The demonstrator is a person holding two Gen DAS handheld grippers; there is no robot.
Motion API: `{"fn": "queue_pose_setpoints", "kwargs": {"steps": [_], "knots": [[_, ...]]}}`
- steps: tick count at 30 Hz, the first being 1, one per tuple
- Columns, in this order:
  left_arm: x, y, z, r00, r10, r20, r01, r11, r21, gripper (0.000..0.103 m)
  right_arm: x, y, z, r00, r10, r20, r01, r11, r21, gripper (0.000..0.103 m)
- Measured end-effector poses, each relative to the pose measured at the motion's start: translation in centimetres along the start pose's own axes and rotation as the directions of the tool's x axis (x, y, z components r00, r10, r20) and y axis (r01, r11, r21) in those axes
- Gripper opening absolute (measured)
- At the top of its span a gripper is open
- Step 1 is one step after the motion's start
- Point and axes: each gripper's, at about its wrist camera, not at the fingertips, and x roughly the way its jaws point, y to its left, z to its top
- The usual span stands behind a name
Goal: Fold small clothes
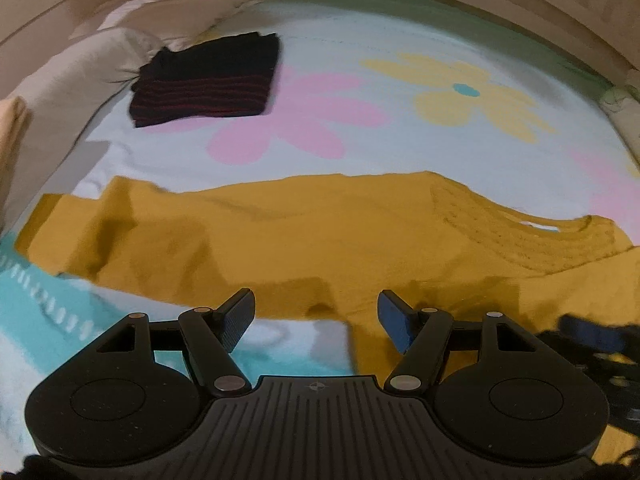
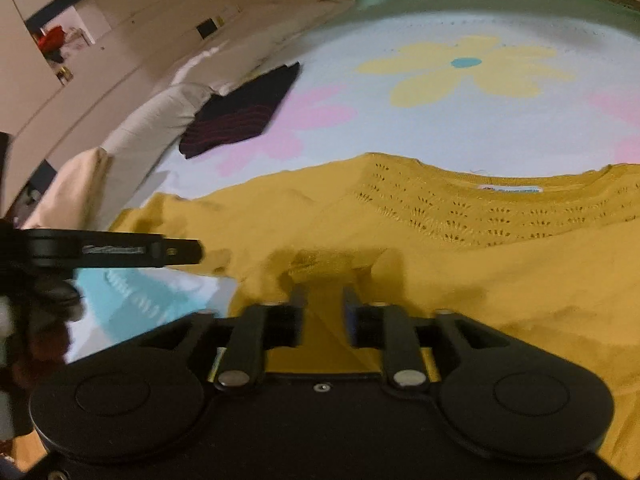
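Observation:
A mustard yellow knit top (image 1: 320, 232) lies spread across the flowered bed cover, its lace yoke and neckline to the right (image 2: 500, 208). My left gripper (image 1: 316, 312) is open and empty, just above the top's near edge. My right gripper (image 2: 322, 300) is shut on a fold of the yellow top's near edge, the cloth bunched between its fingers. The left gripper shows side-on at the left of the right wrist view (image 2: 120, 254).
A folded black garment with red stripes (image 1: 208, 80) lies at the far left of the bed cover (image 1: 400, 40), also in the right wrist view (image 2: 244, 112). Beige pillows (image 1: 60, 80) line the left edge. A wooden bed frame (image 1: 520, 4) rims the far side.

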Motion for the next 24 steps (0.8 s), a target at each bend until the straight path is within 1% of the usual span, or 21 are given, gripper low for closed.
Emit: {"fn": "queue_pose_setpoints", "kwargs": {"steps": [1, 3, 5, 7, 8, 11, 13, 15, 19, 24], "knots": [[0.2, -0.4, 0.0, 1.0, -0.012, -0.002, 0.012, 1.0, 0.006, 0.067, -0.9, -0.5, 0.1, 1.0, -0.009, 0.021, 0.009, 1.0, 0.002, 0.056], [0.5, -1.3, 0.0, 0.999, -0.04, -0.011, 0.04, 0.999, 0.02, 0.067, -2.6, -1.3, -0.3, 0.998, -0.043, 0.047, 0.043, 0.999, 0.011, 0.056], [0.9, -2.3, -0.1, 0.997, -0.07, -0.024, 0.071, 0.997, 0.026, 0.067, -4.1, -2.6, -0.4, 0.993, -0.097, 0.068, 0.096, 0.995, 0.023, 0.056], [1.3, -3.3, -0.3, 0.994, -0.099, -0.045, 0.1, 0.995, 0.027, 0.067, -5.4, -3.9, -0.7, 0.984, -0.159, 0.086, 0.155, 0.987, 0.043, 0.057], [1.6, -3.6, -0.3, 0.992, -0.112, -0.056, 0.113, 0.993, 0.024, 0.067, -6.0, -4.7, -1.0, 0.981, -0.17, 0.097, 0.164, 0.984, 0.062, 0.057], [2.4, -4.3, -0.3, 0.988, -0.137, -0.075, 0.137, 0.991, -0.001, 0.067, -6.9, -7.0, -1.6, 0.977, -0.182, 0.112, 0.164, 0.974, 0.157, 0.058], [3.0, -4.4, -0.1, 0.985, -0.146, -0.086, 0.144, 0.989, -0.029, 0.067, -7.0, -7.6, -1.4, 0.977, -0.181, 0.114, 0.159, 0.97, 0.182, 0.058], [3.6, -4.7, 0.2, 0.984, -0.15, -0.099, 0.144, 0.988, -0.057, 0.067, -7.3, -7.7, -1.3, 0.976, -0.18, 0.126, 0.156, 0.972, 0.177, 0.058], [4.8, -4.7, 0.4, 0.983, -0.142, -0.116, 0.13, 0.986, -0.099, 0.067, -7.3, -7.2, -1.1, 0.978, -0.147, 0.145, 0.123, 0.979, 0.162, 0.058], [4.9, -4.3, 0.8, 0.982, -0.158, -0.1, 0.143, 0.979, -0.142, 0.067, -7.7, -7.2, -1.5, 0.983, -0.117, 0.141, 0.095, 0.983, 0.156, 0.058]]}}
